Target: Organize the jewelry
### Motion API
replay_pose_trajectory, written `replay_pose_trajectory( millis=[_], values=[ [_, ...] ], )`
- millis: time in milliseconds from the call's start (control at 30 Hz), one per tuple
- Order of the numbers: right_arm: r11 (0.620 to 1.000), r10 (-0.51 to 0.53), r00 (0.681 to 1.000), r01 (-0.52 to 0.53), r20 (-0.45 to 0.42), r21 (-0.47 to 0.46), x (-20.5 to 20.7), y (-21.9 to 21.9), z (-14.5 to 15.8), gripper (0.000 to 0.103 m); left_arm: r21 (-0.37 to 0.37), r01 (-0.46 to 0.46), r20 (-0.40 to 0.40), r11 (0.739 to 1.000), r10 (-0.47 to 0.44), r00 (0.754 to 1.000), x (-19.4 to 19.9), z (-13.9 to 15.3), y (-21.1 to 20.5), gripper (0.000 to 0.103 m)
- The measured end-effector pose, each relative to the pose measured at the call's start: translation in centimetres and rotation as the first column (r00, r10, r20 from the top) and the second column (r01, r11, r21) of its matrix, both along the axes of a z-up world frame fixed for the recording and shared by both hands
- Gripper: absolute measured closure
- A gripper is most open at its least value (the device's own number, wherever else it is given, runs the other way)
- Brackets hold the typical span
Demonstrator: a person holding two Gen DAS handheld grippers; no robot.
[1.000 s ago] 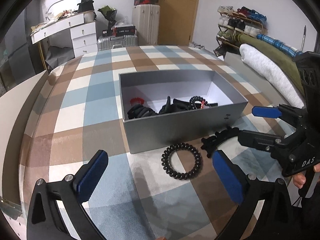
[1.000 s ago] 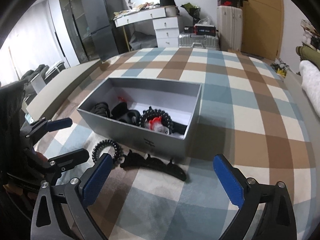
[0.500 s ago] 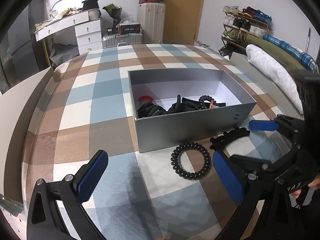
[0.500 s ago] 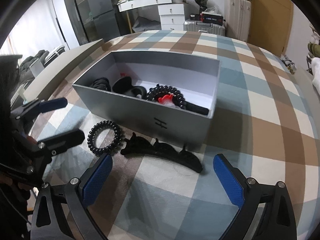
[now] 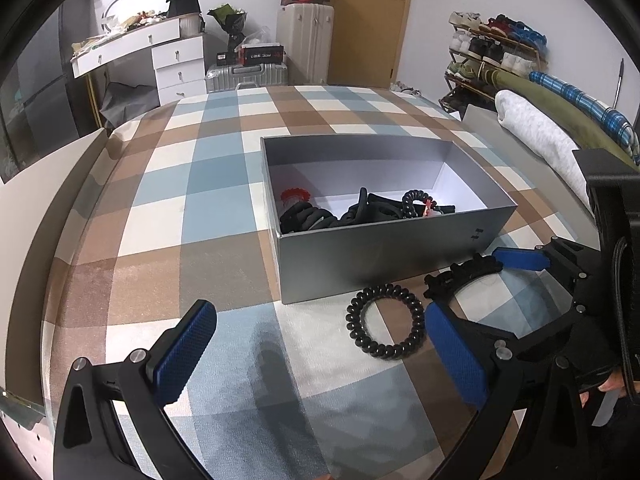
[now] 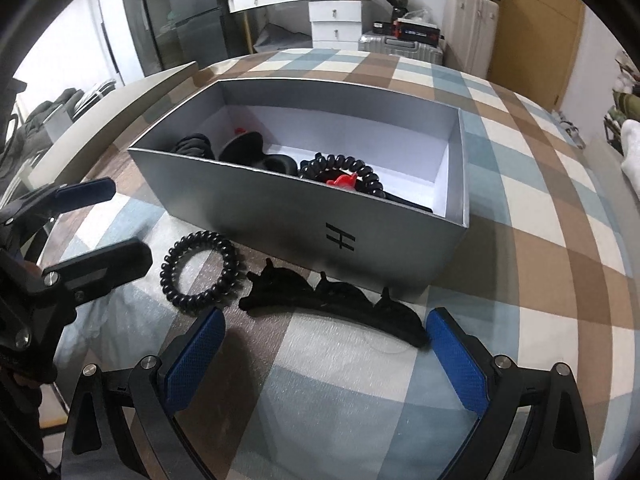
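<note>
A black spiral hair tie [image 5: 356, 334] [image 6: 200, 237] lies on the checked cloth just in front of the grey box [image 5: 380, 252] [image 6: 280, 220]. Beside it lies a long black claw clip [image 5: 464, 276] [image 6: 332, 300]. My right gripper [image 6: 326, 344] [image 5: 476, 284] is open and low over the cloth. The clip lies between its fingers, its right end almost at the right pad [image 6: 456, 364]. My left gripper [image 5: 320, 344] [image 6: 128, 224] is open and holds nothing, with the spiral tie just ahead near its right finger. The box holds black scrunchies and another spiral tie [image 6: 344, 164] with a red piece.
The checked cloth [image 5: 208, 208] curves down to an edge at the left. A white dresser [image 5: 176, 64] and suitcases [image 5: 304, 40] stand behind. Rolled bedding [image 5: 536, 136] and a shoe rack are at the right. A person's hand [image 5: 608, 384] holds the right gripper.
Both grippers have moved forward and down toward the box. The right gripper now straddles the claw clip. Both stay open; the tie and clip have not moved.
</note>
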State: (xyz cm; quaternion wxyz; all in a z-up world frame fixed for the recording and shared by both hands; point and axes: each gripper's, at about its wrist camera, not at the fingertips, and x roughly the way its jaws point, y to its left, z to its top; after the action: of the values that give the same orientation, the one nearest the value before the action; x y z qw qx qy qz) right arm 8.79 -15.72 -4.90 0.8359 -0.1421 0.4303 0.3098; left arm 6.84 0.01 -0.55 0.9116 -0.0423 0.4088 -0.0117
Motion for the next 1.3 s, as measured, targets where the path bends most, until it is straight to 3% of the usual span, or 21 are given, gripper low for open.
replay_pose_trajectory(
  millis=[1300],
  values=[
    [0.999,-0.024,0.999,0.025,0.037,-0.021,-0.14,0.73,-0.09,0.008,0.003,-0.002,-0.013,1.000,0.002,1.000,0.09,-0.43,-0.36,0.001]
  ],
)
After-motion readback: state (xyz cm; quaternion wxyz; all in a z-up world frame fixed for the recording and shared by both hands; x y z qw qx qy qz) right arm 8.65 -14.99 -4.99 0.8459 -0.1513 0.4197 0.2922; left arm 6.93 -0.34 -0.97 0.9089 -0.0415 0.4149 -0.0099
